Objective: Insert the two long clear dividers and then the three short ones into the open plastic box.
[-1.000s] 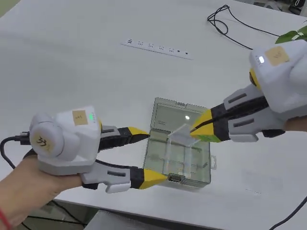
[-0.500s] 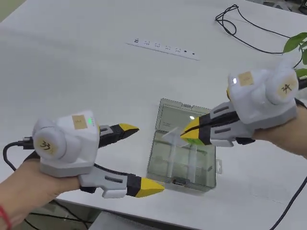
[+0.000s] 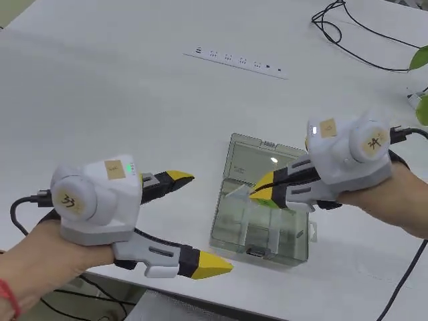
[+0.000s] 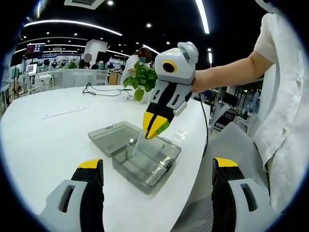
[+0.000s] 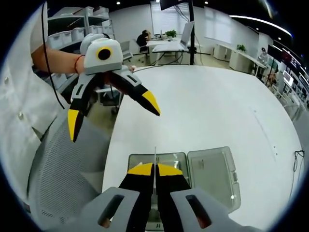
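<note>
nothing can be read with certainty. a tan sticker (image 3: pixel 69 200) on the left tool (image 3: pixel 198 221) carries a dark handwritten mark, and a second sticker (image 3: pixel 376 142) on the right tool (image 3: pixel 257 190) carries another; both marks are too small and blurred to make out.

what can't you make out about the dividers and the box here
1. How many pieces are already slotted into the box: in the head view it is clear plastic on clear plastic, and the right gripper covers part of the base.
2. The length of the held divider: the right gripper view sees it edge-on as a thin line, and the jaws hide its lower end.
3. Whether its lower edge meets a slot: in the left gripper view it is too small and too transparent.
</note>
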